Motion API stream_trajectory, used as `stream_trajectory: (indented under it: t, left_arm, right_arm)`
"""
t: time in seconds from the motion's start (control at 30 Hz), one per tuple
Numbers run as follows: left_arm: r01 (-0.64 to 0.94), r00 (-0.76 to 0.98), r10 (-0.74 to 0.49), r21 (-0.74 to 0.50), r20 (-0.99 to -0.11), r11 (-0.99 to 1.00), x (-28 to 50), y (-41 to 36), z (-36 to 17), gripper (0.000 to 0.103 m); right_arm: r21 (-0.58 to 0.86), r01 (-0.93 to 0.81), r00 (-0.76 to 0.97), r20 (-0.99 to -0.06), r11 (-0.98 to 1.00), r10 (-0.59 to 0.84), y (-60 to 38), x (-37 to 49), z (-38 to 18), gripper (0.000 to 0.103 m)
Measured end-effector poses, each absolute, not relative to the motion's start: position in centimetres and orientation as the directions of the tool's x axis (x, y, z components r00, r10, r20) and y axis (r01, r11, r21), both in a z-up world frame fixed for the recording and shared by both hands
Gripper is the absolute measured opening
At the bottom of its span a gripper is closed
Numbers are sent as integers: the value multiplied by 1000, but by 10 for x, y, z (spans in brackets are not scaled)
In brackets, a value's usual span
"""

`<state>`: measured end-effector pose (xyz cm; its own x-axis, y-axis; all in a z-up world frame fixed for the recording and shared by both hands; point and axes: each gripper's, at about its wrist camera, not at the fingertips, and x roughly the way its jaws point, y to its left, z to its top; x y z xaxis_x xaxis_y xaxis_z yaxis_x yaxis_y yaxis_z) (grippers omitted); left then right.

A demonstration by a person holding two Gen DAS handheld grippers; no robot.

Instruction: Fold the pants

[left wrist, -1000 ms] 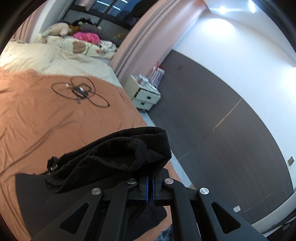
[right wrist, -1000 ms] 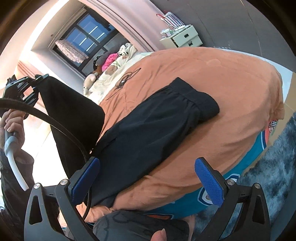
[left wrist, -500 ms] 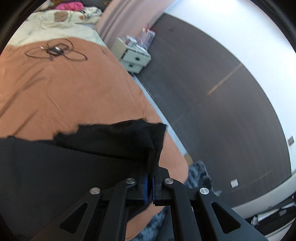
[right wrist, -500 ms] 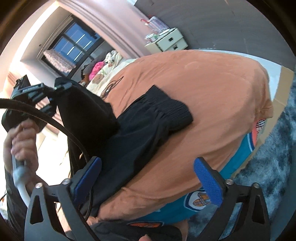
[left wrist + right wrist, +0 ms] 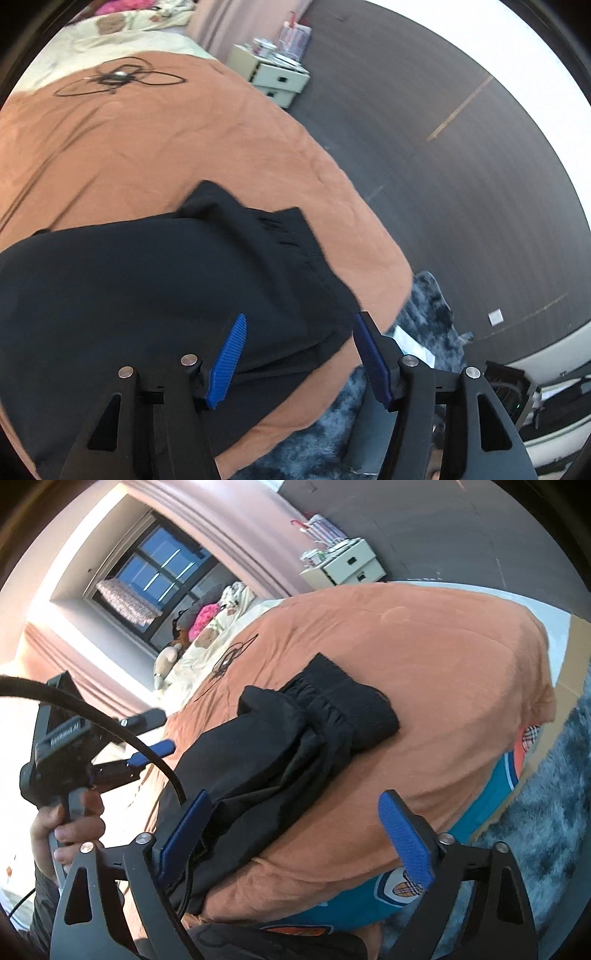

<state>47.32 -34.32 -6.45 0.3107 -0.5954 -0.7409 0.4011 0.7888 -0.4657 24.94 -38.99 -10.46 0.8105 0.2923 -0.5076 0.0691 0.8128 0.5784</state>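
Observation:
Black pants lie folded over on the orange bedspread, the leg end laid beside the ribbed waistband. My left gripper hovers just over the near edge of the pants. Its jaws are opening and the blue pads press on nothing. From the right wrist, the left gripper shows at the left, held by a hand. My right gripper stands wide at the bed's near edge, its jaws closing. Its left finger is beside the pants, and nothing is gripped.
A black wire loop lies farther up the bedspread, with stuffed toys by the window. A white nightstand stands past the bed. A grey shaggy rug covers the floor beside it. A black cable arcs over the left gripper.
The left gripper came down with the pants leg, laid it on the rest of the pants and opened, letting go. The right gripper's jaws narrowed a little; that hand hardly moved.

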Motion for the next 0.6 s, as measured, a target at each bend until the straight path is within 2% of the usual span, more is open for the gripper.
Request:
stream_trajectory:
  t: [0.03, 0.13, 0.6]
  left_arm:
    - [394, 321, -588, -460, -743, 796, 477, -337, -66, 63]
    - [349, 368, -552, -439, -748, 828, 474, -302, -70, 63]
    - [91, 475, -425, -437, -771, 895, 460, -167, -100, 63]
  right_arm:
    - [576, 65, 807, -511, 815, 297, -389, 252, -105, 81]
    - [587, 32, 785, -515, 809, 343, -385, 267, -104, 76]
    - [671, 79, 745, -531, 737, 403, -409, 326, -121, 75]
